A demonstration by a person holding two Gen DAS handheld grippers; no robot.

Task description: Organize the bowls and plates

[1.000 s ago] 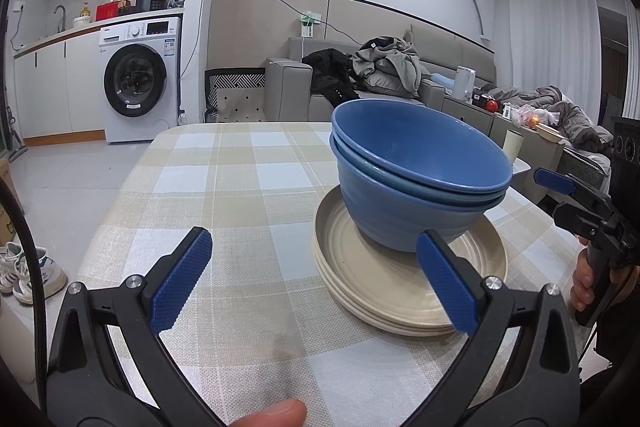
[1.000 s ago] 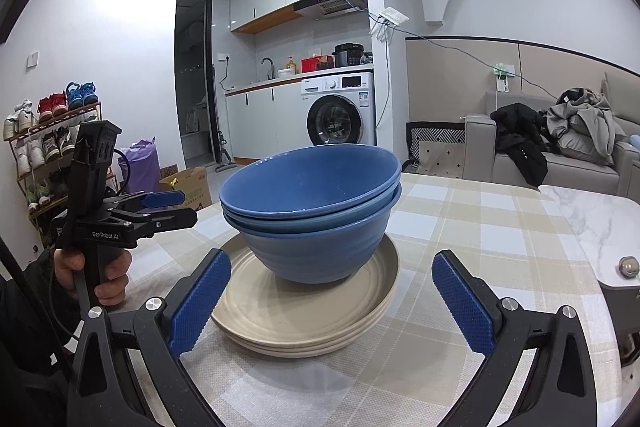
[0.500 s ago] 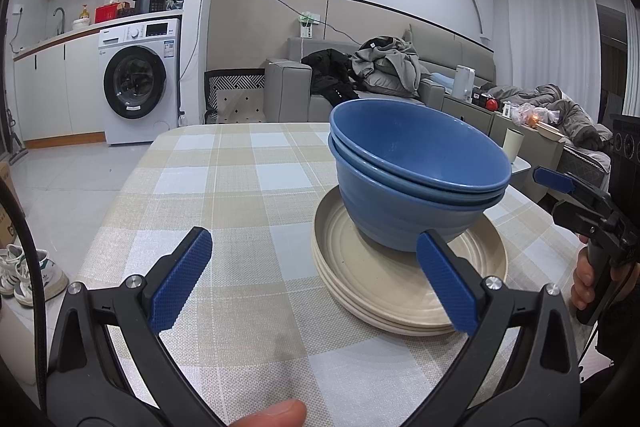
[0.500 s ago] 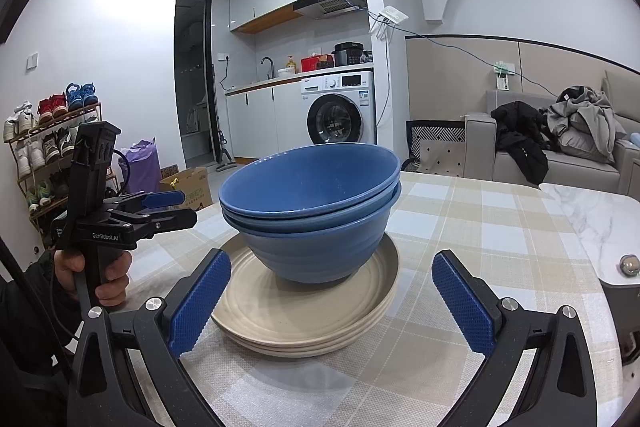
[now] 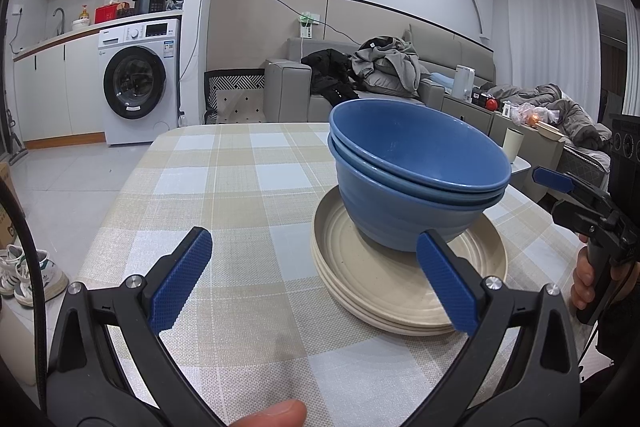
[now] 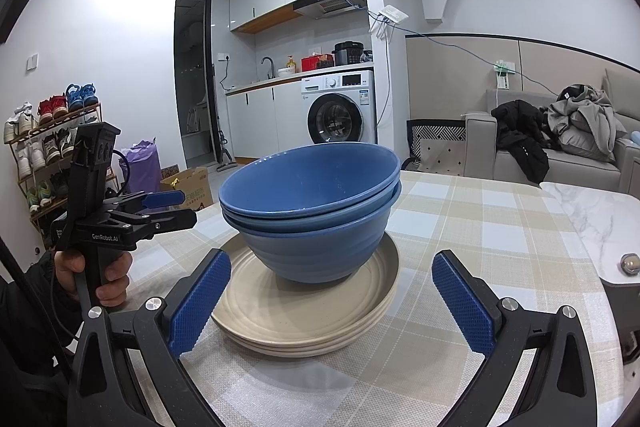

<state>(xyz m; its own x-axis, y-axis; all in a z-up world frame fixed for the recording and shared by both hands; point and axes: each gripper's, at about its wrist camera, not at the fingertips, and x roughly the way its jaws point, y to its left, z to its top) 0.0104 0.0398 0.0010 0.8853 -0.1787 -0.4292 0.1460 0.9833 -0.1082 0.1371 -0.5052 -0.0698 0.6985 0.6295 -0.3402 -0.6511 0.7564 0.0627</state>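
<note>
- Left wrist view: the left tongs [image 5: 311,275] gape wide and hold nothing, low over the desk [image 5: 224,187]; the bowls [image 5: 416,179] sit ahead to the right. The right tongs [image 5: 560,187] show side-on at the right edge, so their gap cannot be told there.
- Right wrist view: the right tongs [image 6: 330,297] are spread wide and empty, one blue pad on each side of the plates [image 6: 308,311] without touching. Only this view shows a shoe rack [image 6: 44,147] and the left tongs [image 6: 160,207] held side-on at the left.
- Bowls: two nested, blue, matte, round, mouths up, tilted slightly.
- Plates: a cream stack, round and flat with ringed faces, lying level under the bowls.
- Desk: checked woven cloth in beige and pale blue.
- Pads: blue, knurled.
</note>
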